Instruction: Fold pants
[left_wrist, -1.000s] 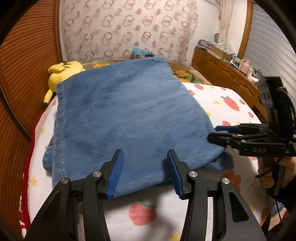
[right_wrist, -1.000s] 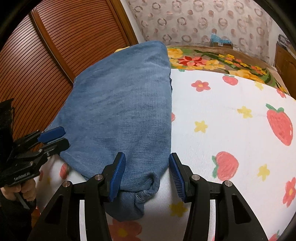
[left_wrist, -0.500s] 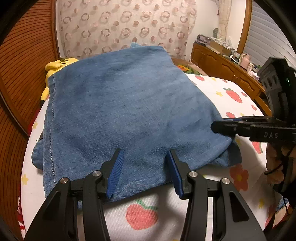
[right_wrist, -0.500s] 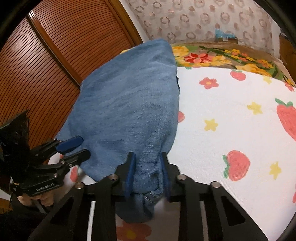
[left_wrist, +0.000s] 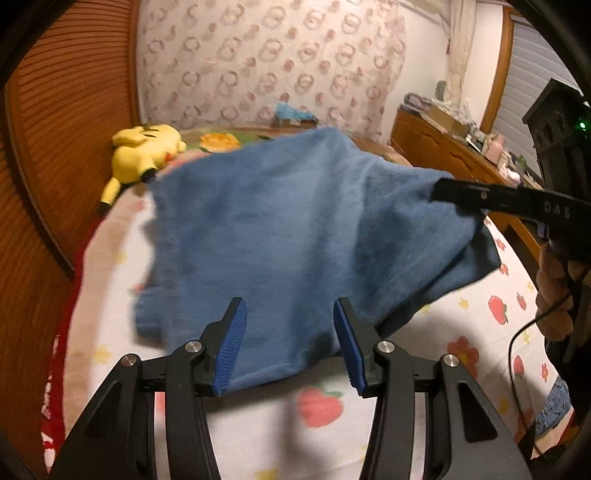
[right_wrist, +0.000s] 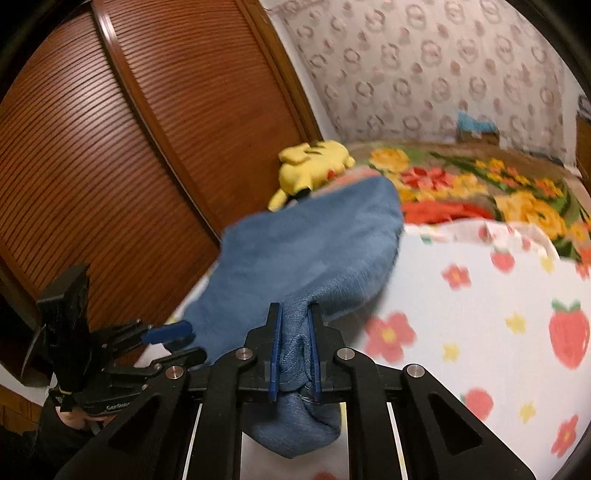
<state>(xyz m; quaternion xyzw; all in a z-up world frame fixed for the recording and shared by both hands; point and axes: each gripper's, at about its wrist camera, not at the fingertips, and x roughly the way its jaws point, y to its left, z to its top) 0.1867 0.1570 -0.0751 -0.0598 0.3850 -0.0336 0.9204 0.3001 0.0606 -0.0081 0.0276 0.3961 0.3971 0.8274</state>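
Pants (right_wrist: 306, 258) bunch at lower centre, pinched by the right gripper (right_wrist: 294, 354); the left gripper (left_wrist: 288, 343) is spread, apparently straddling their blurred hem.

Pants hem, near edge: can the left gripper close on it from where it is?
Probably yes. The left gripper is open with the pants edge lying between its fingers, nothing in between. The right gripper is clamped on the other corner.

Folded blue denim pants (left_wrist: 295, 236) lie on the bed, one near corner lifted off it.
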